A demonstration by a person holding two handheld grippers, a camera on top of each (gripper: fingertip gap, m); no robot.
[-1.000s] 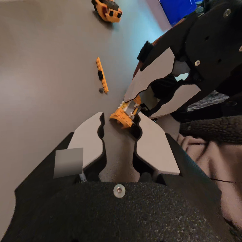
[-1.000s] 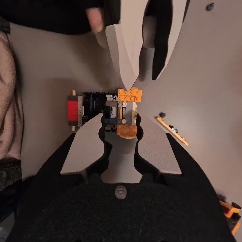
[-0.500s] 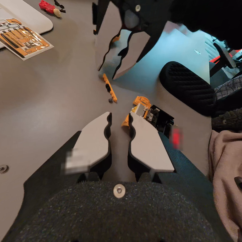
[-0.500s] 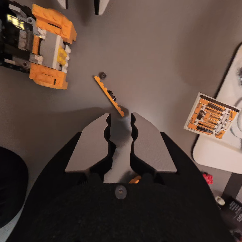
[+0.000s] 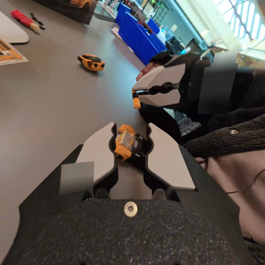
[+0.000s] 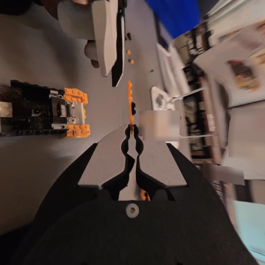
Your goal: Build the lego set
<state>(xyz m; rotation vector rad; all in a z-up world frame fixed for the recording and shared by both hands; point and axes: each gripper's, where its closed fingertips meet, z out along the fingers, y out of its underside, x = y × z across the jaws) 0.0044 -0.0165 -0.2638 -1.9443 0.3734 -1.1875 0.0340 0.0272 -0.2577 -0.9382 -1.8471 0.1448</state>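
The orange and black lego car body [image 5: 126,143] lies on the grey table [image 5: 57,107], between the fingers of my left gripper [image 5: 131,126]. The left gripper is open, with a gap on each side of the car. My right gripper [image 6: 131,126] is shut on one end of a long thin orange plate [image 6: 130,103] with a small black piece on it, held above the table. In the left wrist view the right gripper [image 5: 136,91] holds the plate [image 5: 136,102] just beyond the car. The car body [image 6: 57,111] shows left in the right wrist view, the left gripper [image 6: 113,77] above.
A small orange and black sub-assembly [image 5: 91,62] sits farther out on the table. A sticker sheet [image 5: 10,57], a white tray [image 5: 12,34] and a red piece [image 5: 21,18] are at far left. Blue bins [image 5: 137,38] stand behind. A person's sleeve [image 5: 229,140] is at right.
My right gripper has shut on the orange plate and lifted it off the table. My left gripper has opened wider and moved so that its fingers stand either side of the car body.
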